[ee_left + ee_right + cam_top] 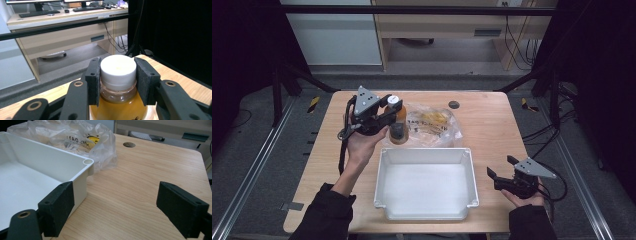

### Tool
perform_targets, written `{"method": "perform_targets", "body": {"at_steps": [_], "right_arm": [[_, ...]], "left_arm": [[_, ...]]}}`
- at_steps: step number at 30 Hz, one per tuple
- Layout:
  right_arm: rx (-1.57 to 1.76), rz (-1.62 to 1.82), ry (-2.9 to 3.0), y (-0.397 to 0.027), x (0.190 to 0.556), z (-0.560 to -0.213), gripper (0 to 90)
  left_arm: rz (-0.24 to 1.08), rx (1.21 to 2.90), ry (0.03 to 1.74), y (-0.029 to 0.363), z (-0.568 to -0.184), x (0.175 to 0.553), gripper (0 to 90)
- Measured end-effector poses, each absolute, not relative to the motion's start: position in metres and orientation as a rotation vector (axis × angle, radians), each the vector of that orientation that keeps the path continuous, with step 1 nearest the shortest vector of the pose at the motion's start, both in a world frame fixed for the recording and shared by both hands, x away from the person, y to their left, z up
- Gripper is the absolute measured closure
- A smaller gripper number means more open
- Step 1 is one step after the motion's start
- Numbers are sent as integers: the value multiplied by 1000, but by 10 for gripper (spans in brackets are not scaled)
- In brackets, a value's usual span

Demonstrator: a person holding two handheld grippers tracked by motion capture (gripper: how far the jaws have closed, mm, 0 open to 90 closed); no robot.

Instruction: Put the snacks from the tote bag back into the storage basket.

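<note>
Above the far left of the table, a bottle of amber liquid is gripped by the left gripper, its jaws pressed against both sides of the white cap. The bottle is held upright, just beyond the far left corner of a white bin, and beside a crumpled clear plastic bag with yellow print. At the near right of the table, the right gripper is held in the person's hand, its jaws spread wide apart with nothing between them. In the right gripper view, its left pad is seen against the bin's outer wall, though contact cannot be told. A small dark round disc is set in the tabletop past the bag.
</note>
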State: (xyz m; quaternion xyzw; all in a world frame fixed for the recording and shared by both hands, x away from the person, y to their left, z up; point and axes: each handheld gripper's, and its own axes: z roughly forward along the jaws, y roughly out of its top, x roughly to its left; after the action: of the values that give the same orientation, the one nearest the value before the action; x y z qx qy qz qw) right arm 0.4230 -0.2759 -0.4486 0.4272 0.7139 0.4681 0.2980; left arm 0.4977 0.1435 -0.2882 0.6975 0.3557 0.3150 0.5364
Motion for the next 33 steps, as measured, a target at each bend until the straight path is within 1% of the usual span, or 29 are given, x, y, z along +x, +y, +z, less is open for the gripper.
{"method": "perform_targets", "body": {"at_steps": [17,33], "right_arm": [[1140,1246,1896,-276,422,-449,150],[1140,1242,1899,-276,422,-449,151]], "left_arm": [[702,1678,811,142,-304,470,590],[668,1721,830,150,-331,454,590]]}}
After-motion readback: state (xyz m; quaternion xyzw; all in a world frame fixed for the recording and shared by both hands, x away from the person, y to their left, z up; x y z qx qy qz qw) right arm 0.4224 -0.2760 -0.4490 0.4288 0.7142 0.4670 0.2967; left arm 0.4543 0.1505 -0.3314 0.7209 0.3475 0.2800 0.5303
